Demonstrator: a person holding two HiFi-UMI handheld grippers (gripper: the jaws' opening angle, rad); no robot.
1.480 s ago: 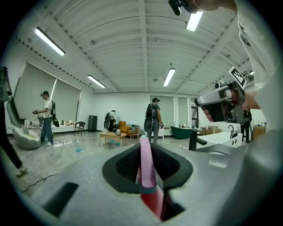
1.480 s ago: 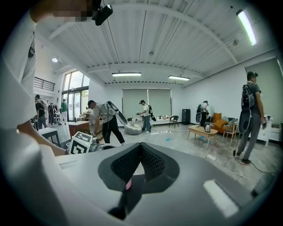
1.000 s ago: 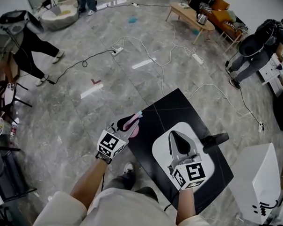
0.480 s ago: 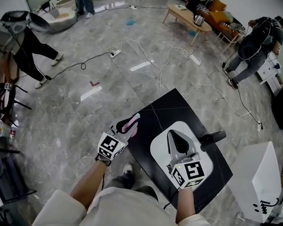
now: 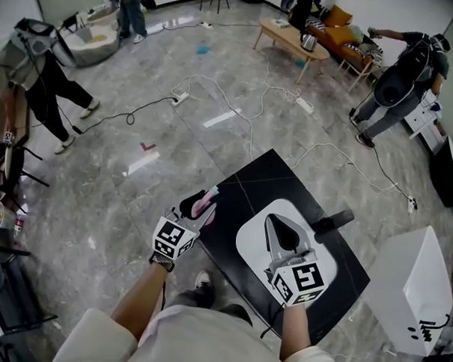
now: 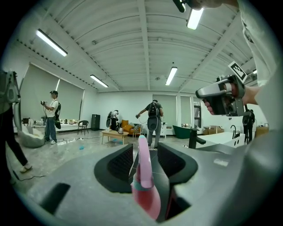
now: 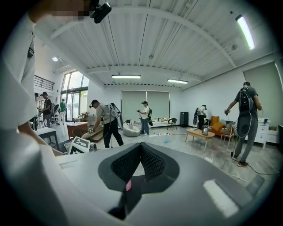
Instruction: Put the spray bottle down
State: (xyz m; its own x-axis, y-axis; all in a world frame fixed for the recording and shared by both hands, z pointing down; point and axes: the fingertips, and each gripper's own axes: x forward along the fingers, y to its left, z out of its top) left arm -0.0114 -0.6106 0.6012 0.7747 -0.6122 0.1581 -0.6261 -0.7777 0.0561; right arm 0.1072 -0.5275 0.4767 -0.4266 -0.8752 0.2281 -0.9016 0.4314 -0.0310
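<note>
A pink spray bottle [image 5: 206, 205] with a pale nozzle stands upright between the jaws of my left gripper [image 5: 199, 200], at the left edge of the black table [image 5: 245, 181]. In the left gripper view the bottle [image 6: 145, 176] rises in the gap of the left gripper [image 6: 143, 152]. The jaws are opening, with space showing on both sides of the bottle. Its base is hidden. My right gripper [image 5: 276, 218] is shut and holds nothing, over the white basin [image 5: 248, 241]. In its own view the right gripper [image 7: 140, 148] shows its tips meeting.
A black faucet [image 5: 332, 221] stands at the basin's right side. A white cabinet [image 5: 412, 297] is to the right of the table. Cables [image 5: 216, 78] trail over the marble floor. Several people [image 5: 400, 71] stand around the room, near a wooden coffee table [image 5: 296, 44].
The left gripper's jaws have spread apart off the pink bottle, which stays between them. The right gripper has risen slightly over the basin.
</note>
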